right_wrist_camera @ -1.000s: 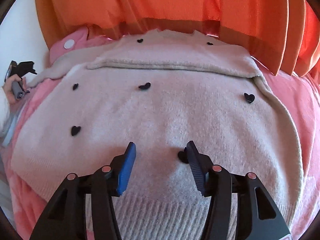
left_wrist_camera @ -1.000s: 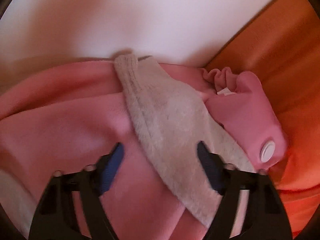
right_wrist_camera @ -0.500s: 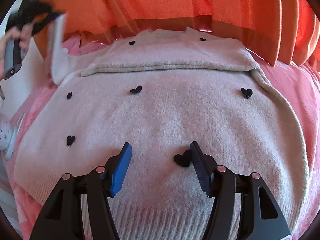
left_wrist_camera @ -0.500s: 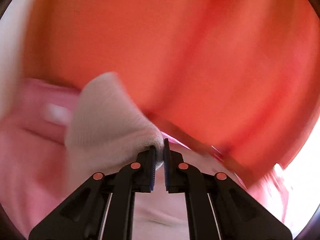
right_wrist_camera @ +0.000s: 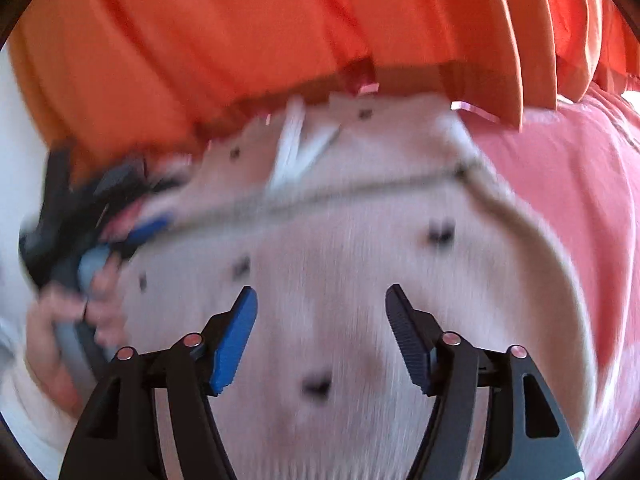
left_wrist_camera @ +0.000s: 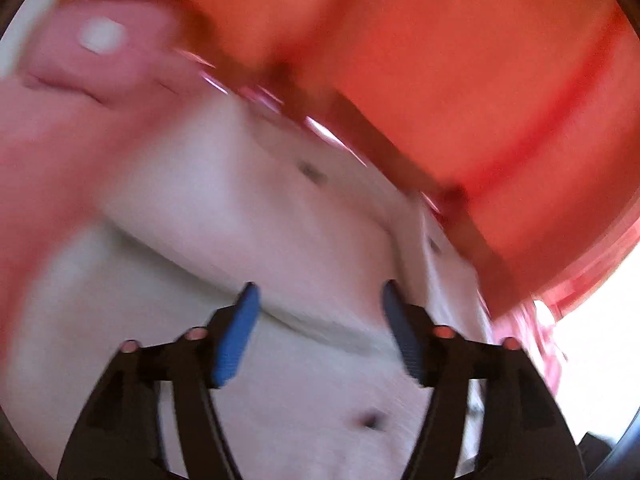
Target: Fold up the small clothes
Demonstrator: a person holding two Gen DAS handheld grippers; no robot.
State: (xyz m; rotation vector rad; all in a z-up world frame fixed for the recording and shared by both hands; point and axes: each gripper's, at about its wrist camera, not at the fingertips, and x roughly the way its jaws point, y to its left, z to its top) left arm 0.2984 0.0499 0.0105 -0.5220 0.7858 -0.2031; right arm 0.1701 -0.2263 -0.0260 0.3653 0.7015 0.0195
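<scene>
Pleated orange fabric (right_wrist_camera: 280, 32) fills the upper part of both wrist views and hangs behind everything else. Its lower hem runs just above the far edge of the cream knit sweater with small dark heart shapes (right_wrist_camera: 340, 264), the landmark for all that follows.

A pink fleece cloth (right_wrist_camera: 560, 184) lies under the sweater and shows beyond its right edge in the right wrist view. In the left wrist view the same pink cloth (left_wrist_camera: 60, 152) spreads to the left of the sweater (left_wrist_camera: 280, 208) and carries a round white snap button (left_wrist_camera: 102, 35) near its far corner.

The sweater lies spread flat on the pink cloth. A folded band crosses its far portion, with a seam line from side to side. A narrow white strip (right_wrist_camera: 290, 140) lies on that far portion; motion blur hides what it is.

A person's hand (right_wrist_camera: 68, 320) at the sweater's left edge holds the left gripper (right_wrist_camera: 116, 216), blurred in that view.

In its own view the left gripper (left_wrist_camera: 316, 320) hovers over the sweater. Its blue-padded fingers (left_wrist_camera: 236, 336) are spread and opening, pinching nothing.

The right gripper (right_wrist_camera: 320, 328) hovers over the near part of the sweater. Its fingers (right_wrist_camera: 234, 340) are likewise spread and opening, with only the sweater's surface showing beyond the gap.
</scene>
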